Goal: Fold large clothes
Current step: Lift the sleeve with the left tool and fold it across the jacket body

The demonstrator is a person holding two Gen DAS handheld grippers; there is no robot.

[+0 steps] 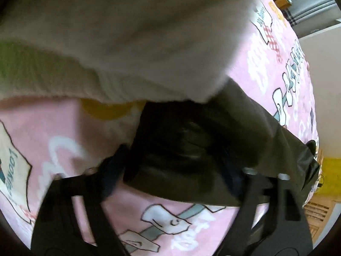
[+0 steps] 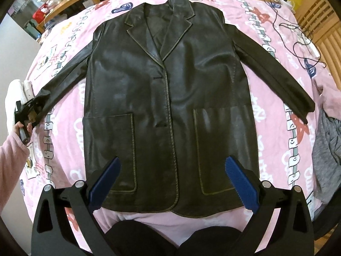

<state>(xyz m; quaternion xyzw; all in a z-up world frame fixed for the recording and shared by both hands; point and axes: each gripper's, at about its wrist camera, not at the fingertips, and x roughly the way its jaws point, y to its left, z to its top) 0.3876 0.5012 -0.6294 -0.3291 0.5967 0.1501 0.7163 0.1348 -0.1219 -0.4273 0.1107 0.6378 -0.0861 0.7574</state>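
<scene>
I see the dark leather jacket (image 2: 168, 98) spread flat, front up, on the pink printed bedspread (image 2: 70, 111), collar at the far end, hem near me, both sleeves out to the sides. My right gripper (image 2: 173, 183) hangs over the near hem, released, its blue pads (image 2: 242, 184) wide apart and touching nothing. My left gripper (image 2: 32, 106) is at the far-left sleeve cuff (image 1: 191, 149); in the left wrist view the cuff sits between the fingers (image 1: 110, 177), so it looks clenched on the cuff, though that view is blurred. A white cloth (image 1: 127, 42) lies just beyond the cuff. Grey fabric (image 2: 326, 149) is bunched at the right edge, a black cable (image 2: 298, 32) far right on the bed.
</scene>
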